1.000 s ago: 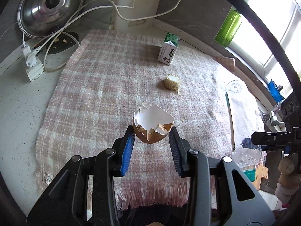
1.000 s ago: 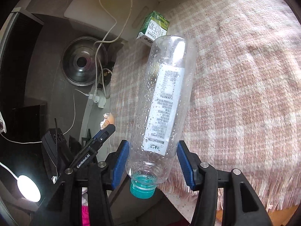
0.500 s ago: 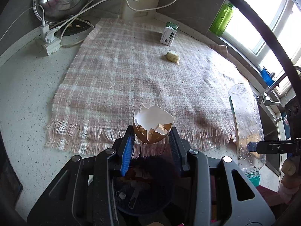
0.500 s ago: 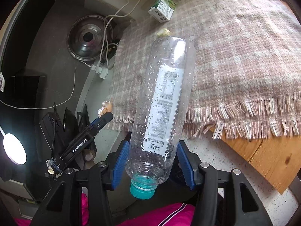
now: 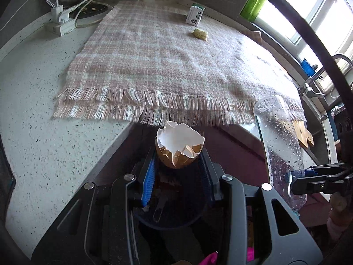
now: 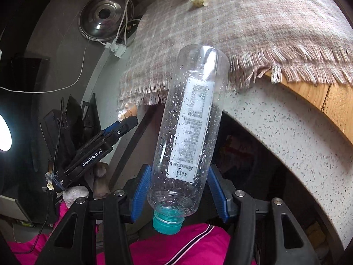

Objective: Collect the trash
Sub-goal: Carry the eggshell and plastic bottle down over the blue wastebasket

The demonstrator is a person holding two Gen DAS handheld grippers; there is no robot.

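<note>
Two pieces of trash picked up, two left on the tabletop
Left tongs (image 5: pixel 176 172) gripped the eggshell (image 5: pixel 179 146) and right tongs (image 6: pixel 179 193) the bottle (image 6: pixel 189 130), both past the front edge; carton (image 5: pixel 194 17) and food scrap (image 5: pixel 200 34) lay near the far edge

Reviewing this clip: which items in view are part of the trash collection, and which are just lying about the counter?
Part of the job:
- eggshell, in the left gripper
- plastic bottle, in the right gripper
- small carton, on the cloth
- food scrap, on the cloth

Lying about:
- plaid cloth
- pot lid
- power strip
- green container
</note>
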